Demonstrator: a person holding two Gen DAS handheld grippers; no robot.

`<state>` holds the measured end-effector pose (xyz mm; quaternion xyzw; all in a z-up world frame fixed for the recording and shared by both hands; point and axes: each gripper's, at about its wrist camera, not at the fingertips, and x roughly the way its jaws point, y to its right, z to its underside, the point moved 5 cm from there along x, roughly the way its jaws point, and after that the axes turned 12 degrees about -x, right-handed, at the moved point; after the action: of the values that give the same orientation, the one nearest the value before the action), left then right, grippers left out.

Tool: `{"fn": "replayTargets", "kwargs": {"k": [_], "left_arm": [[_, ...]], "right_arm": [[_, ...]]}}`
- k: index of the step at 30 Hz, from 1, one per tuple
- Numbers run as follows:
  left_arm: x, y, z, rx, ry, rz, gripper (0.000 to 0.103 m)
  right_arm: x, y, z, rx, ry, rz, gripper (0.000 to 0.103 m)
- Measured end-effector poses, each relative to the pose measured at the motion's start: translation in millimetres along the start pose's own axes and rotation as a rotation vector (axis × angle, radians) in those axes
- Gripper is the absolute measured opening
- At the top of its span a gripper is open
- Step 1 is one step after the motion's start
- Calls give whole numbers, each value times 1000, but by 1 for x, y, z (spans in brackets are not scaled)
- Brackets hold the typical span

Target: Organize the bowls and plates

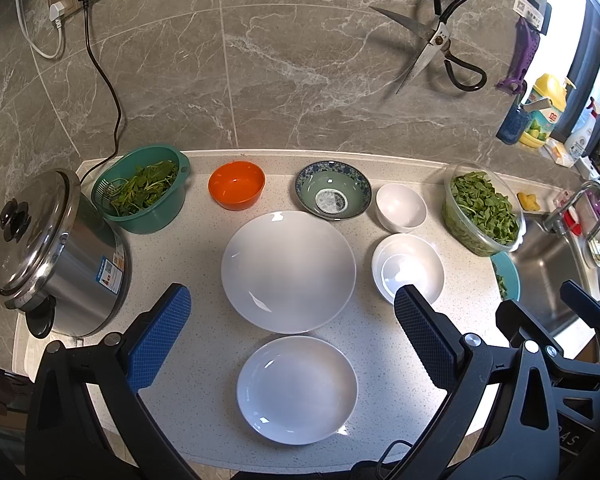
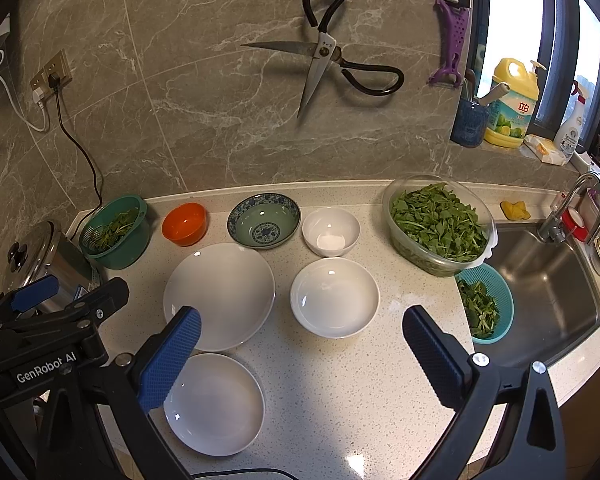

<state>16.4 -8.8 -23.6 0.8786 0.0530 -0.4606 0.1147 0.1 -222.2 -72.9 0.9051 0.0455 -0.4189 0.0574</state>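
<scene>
A large white plate (image 1: 288,270) (image 2: 219,295) lies mid-counter, with a smaller white plate (image 1: 297,389) (image 2: 217,403) in front of it. Behind stand an orange bowl (image 1: 236,185) (image 2: 184,223), a blue-patterned green bowl (image 1: 333,189) (image 2: 263,220) and a small white bowl (image 1: 401,207) (image 2: 331,231). A wider white bowl (image 1: 407,268) (image 2: 334,297) sits right of the large plate. My left gripper (image 1: 292,344) is open and empty above the small plate. My right gripper (image 2: 302,354) is open and empty above the counter, in front of the wide white bowl.
A steel pot (image 1: 52,256) stands at the left, beside a green colander of greens (image 1: 142,188). A clear bowl of greens (image 2: 440,224) and a teal basket (image 2: 484,304) sit by the sink (image 2: 548,280). Scissors (image 2: 324,52) hang on the wall.
</scene>
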Motion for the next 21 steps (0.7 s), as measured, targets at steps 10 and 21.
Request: {"fn": "replayTargets", "kwargs": {"k": [10, 21], "left_arm": [[0, 0, 0, 1, 2, -2, 103], [2, -2, -1, 2, -2, -5, 103]], "right_arm": [[0, -1, 0, 1, -1, -3, 103], [2, -2, 2, 2, -5, -2, 103]]}}
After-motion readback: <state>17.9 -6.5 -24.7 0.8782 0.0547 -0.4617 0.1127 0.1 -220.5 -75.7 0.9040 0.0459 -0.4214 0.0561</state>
